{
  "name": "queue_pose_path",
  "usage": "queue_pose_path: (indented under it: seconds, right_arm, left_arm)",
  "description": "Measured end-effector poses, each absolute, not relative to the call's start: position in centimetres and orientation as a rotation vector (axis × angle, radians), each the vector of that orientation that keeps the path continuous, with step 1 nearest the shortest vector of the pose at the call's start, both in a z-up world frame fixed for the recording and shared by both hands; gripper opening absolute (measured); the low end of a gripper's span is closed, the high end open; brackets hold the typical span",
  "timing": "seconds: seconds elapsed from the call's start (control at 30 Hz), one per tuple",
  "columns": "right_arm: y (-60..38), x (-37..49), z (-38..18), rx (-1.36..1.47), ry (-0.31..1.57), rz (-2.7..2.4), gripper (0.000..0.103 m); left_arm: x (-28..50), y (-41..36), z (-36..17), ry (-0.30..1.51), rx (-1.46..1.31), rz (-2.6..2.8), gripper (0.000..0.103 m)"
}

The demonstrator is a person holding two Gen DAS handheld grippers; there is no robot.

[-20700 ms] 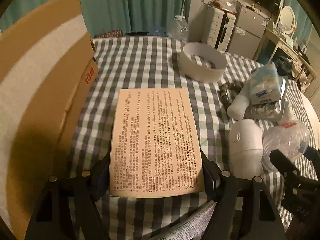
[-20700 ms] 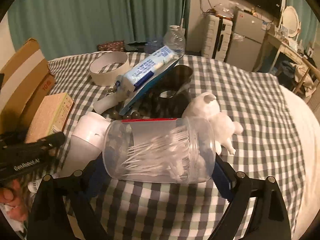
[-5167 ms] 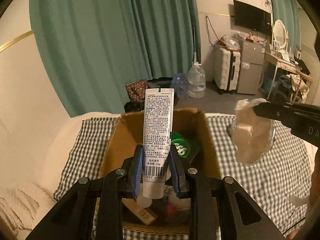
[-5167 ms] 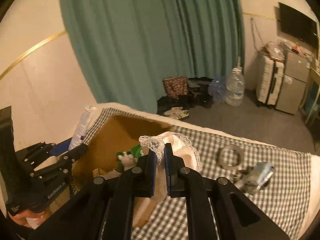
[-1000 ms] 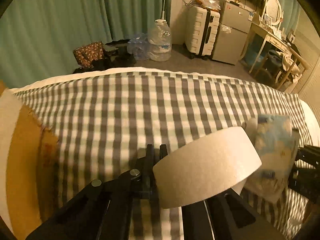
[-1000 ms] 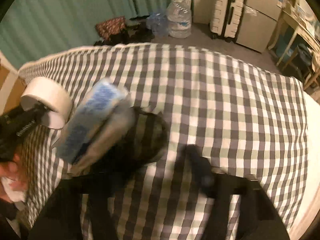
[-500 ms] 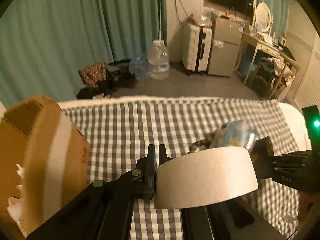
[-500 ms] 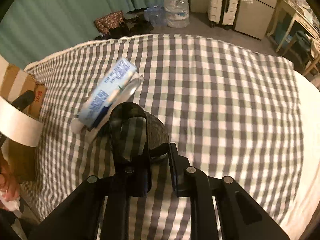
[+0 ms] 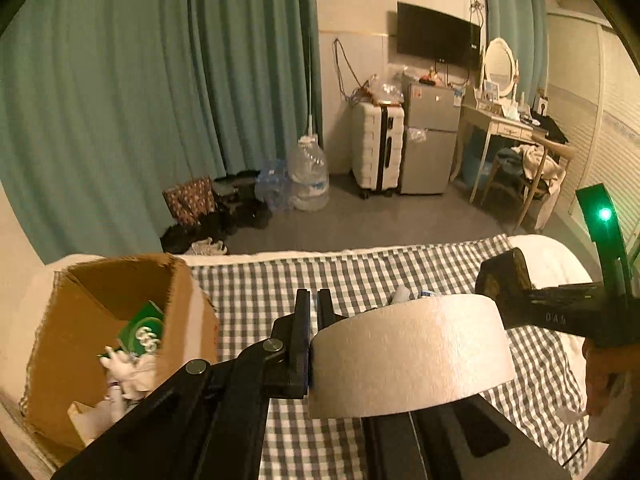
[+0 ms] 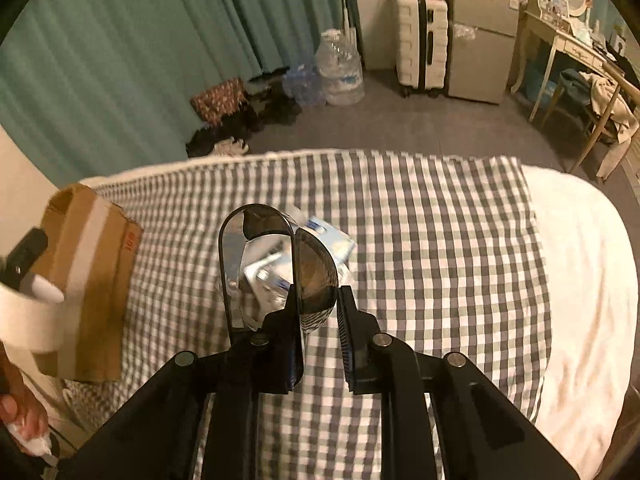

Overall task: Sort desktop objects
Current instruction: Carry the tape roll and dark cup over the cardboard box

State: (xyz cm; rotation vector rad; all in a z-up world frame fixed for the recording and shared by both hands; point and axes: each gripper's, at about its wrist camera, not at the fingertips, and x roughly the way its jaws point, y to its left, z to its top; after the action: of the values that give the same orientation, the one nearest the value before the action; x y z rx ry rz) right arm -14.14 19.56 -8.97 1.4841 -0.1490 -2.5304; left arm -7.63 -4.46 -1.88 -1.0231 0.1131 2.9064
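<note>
Nearest, left gripper (image 9: pixel 313 312) clamped on a tape roll's (image 9: pixel 408 354) wall; cardboard box (image 9: pixel 100 344) interior, left of its fingers, shows here only. Right gripper (image 10: pixel 318 320) pinches a dark glass cup (image 10: pixel 280 268); blue packet (image 10: pixel 328 246) lies beyond, clear only in this view.

Teal pleated curtain (image 9: pixel 160 92) along back wall; large clear plastic water jug (image 9: pixel 309 178) on grey floor beside white hard-shell suitcase (image 9: pixel 377 150); black wall-mounted television (image 9: pixel 438 40) above small silver fridge (image 9: pixel 430 136).
</note>
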Motion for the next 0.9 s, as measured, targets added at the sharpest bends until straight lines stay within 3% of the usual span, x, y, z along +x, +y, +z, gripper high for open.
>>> queue_pose_path:
  seconds: [0.37,0.9]
  right_arm:
    - [17.6,-11.3,-3.9,1.286,-0.23,-2.604,0.017]
    - [7.6,-10.0,-0.8,1.076,-0.064,-2.591,0.017]
  left_arm:
    - [-5.3,-7.7,1.6,0.085,-0.905,2.999,0.003]
    - [-3.8,-16.0,2.2,0.04,-0.901,3.127,0.003]
